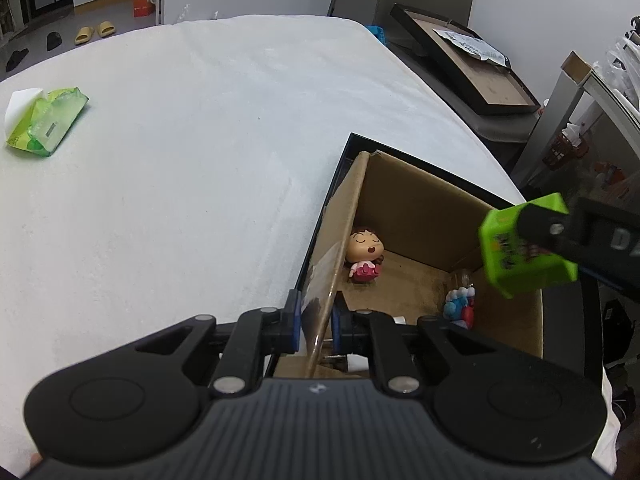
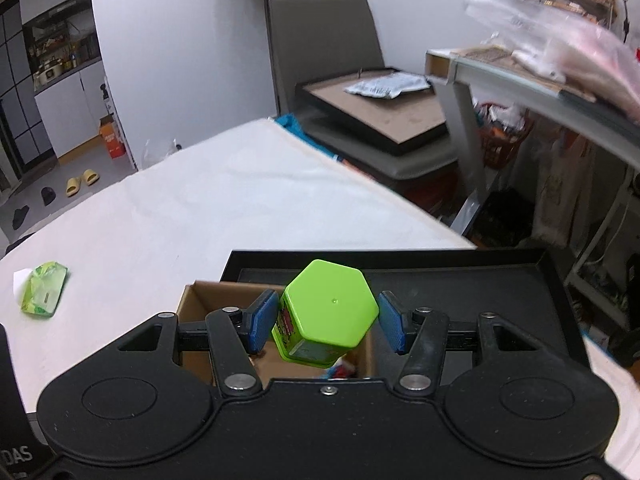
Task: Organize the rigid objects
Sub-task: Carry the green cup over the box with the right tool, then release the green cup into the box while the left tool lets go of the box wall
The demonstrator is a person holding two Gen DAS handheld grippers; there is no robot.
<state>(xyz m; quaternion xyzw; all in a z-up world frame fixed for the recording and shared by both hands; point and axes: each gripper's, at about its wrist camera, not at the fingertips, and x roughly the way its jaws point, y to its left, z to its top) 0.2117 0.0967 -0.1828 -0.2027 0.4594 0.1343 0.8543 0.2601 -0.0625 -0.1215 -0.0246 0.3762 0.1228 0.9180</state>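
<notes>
White desk (image 1: 180, 140) — cardboard box (image 1: 420, 216) wall is clamped by left gripper (image 1: 316, 320); green hexagonal container (image 2: 326, 314) is gripped by right gripper (image 2: 326, 322) jaws.

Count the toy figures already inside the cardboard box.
2. A doll in a pink dress lies at the far left corner of the cardboard box; a blue-and-white figure sits near its right wall. The near floor is hidden, so more may be there.
</notes>
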